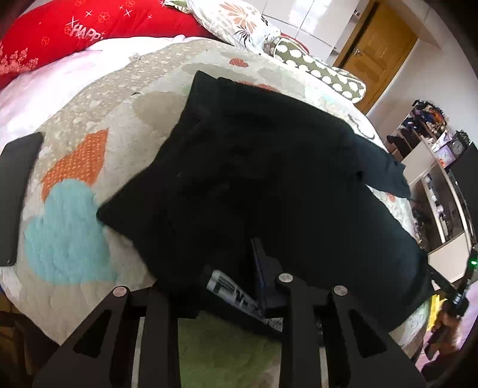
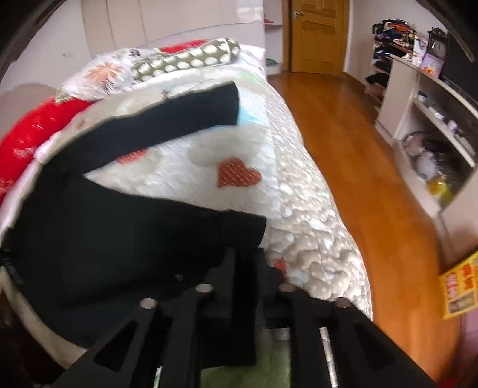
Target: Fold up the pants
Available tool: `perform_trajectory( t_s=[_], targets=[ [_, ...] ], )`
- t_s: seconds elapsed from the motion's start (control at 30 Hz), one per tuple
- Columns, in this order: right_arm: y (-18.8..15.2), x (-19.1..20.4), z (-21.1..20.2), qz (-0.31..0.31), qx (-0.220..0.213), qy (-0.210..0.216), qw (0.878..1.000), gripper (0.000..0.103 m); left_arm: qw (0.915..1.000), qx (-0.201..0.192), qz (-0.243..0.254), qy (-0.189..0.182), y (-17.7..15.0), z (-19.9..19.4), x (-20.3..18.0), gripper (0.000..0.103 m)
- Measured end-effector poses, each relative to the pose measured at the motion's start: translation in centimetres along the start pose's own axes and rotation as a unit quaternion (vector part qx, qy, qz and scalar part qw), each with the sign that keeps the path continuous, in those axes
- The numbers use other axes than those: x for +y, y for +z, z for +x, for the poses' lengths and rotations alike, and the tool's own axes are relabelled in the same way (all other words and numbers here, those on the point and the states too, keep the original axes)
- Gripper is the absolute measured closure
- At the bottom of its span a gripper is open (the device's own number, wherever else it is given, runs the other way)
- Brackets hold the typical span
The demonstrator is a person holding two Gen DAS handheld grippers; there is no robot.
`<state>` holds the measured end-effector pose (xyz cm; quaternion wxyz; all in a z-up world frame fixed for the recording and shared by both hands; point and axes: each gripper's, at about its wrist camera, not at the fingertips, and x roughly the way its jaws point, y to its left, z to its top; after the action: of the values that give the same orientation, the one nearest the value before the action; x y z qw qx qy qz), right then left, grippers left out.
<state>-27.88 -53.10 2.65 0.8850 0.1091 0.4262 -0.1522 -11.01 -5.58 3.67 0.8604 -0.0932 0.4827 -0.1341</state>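
Black pants (image 1: 263, 167) lie spread on a quilted bed cover with heart patches (image 1: 89, 125). My left gripper (image 1: 221, 286) is at the near edge of the bed, shut on the waist end of the pants, with cloth draped over its fingers. In the right wrist view the two pant legs (image 2: 125, 238) fork apart across the bed. My right gripper (image 2: 245, 268) is shut on the hem end of the near leg; the far leg (image 2: 179, 119) stretches toward the pillows.
Pillows (image 1: 239, 27) and a red blanket (image 1: 74, 32) lie at the head of the bed. A dark phone-like slab (image 1: 15, 191) lies at the left. Wooden floor (image 2: 358, 167), a door (image 2: 316, 32) and cluttered white shelves (image 2: 433, 125) are to the right.
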Motion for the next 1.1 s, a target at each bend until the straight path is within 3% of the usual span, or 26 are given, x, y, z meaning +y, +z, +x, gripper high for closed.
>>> perform_trajectory(
  t_s=[0.03,0.13,0.2,0.3,0.47,0.57,0.63,0.73,0.8,0.87,0.97,1.1],
  targets=[
    [0.4,0.0,-0.9,0.005,-0.011,-0.004,1.000,0.075,0.9999,-0.007,0.002,0.007,0.1,-0.7,0.2,0.061],
    [1.4,1.0,-3.1,-0.006,-0.049,0.001,0.999,0.066,0.9987,-0.042,0.011,0.025,0.8,-3.4,0.7,0.056],
    [2.0,2.7,-3.8,-0.025,-0.061,0.045,0.997,0.061,0.9955,-0.076,0.021,0.053,1.5,-4.8,0.5,0.045],
    [2.1,6.4,-3.0,-0.064,-0.052,0.103,0.991,0.061,0.9913,-0.103,0.041,0.071,2.5,-5.1,-0.3,0.042],
    [0.6,12.1,1.6,-0.116,0.009,0.163,0.980,0.061,0.9957,-0.053,0.038,0.066,2.7,-0.7,-0.2,0.042],
    [0.3,13.4,2.8,-0.147,0.010,0.153,0.977,0.059,0.9949,-0.026,0.053,0.082,1.8,1.9,-0.1,0.041],
    [1.5,13.4,2.4,-0.151,0.025,0.163,0.975,0.059,0.9929,-0.029,0.079,0.084,2.1,1.8,-0.9,0.038],
    [5.2,13.1,1.1,-0.163,-0.012,0.164,0.973,0.053,0.9942,-0.031,0.085,0.058,4.0,0.9,-1.0,0.036],
    [8.5,13.4,1.0,-0.178,-0.040,0.153,0.971,0.037,0.9930,-0.055,0.095,0.043,6.7,-0.1,-1.3,0.022],
    [11.2,13.8,1.8,-0.193,-0.060,0.148,0.968,0.033,0.9911,-0.061,0.114,0.032,9.4,0.1,-2.0,0.006],
    [15.4,14.4,4.8,-0.217,-0.055,0.138,0.965,0.031,0.9907,-0.050,0.125,0.020,13.0,2.1,-1.9,0.001],
    [19.0,14.8,8.7,-0.258,-0.048,0.104,0.959,0.029,0.9949,-0.006,0.101,0.002,17.2,6.5,-0.6,0.001]
  ],
)
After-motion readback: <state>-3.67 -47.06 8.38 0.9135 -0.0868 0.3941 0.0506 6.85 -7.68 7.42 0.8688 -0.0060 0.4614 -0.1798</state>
